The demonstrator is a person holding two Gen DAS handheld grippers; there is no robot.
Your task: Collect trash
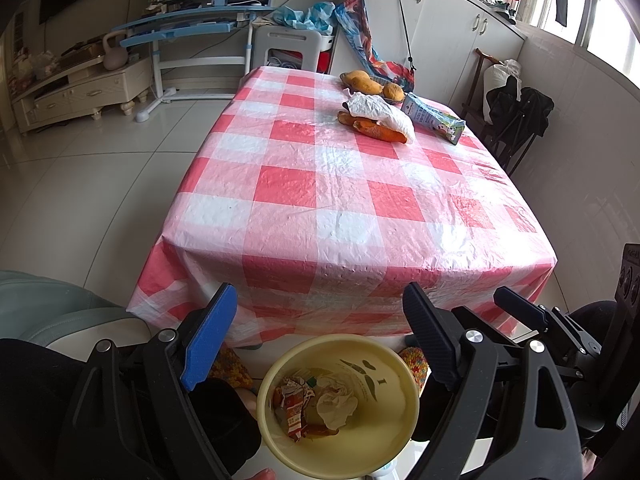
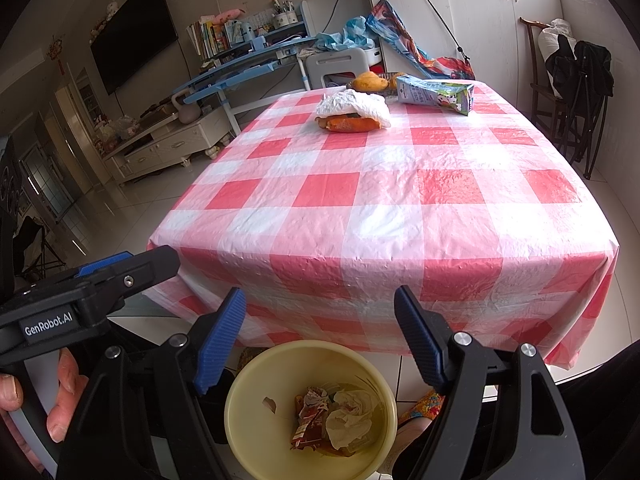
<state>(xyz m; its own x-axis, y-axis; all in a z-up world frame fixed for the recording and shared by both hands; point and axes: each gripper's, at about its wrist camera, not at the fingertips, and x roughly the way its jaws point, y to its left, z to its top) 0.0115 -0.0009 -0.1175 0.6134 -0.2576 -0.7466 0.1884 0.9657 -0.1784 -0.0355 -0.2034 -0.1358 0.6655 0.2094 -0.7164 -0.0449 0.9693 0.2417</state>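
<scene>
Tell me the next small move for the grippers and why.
Probably reach the right gripper toward the crumpled white wrapper on the peels at the table's far end. Both sets of jaws are open and empty over the yellow bin, which already holds trash.

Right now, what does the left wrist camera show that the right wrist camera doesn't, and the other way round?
Only the left wrist view shows the windows and a pale green cushion. Only the right wrist view shows the whole wall TV and a bare hand holding the left gripper. Both show the yellow bin with wrappers and tissue in it, the checked table, the milk carton, the white bag and the fruit. Both grippers are open and empty.
</scene>
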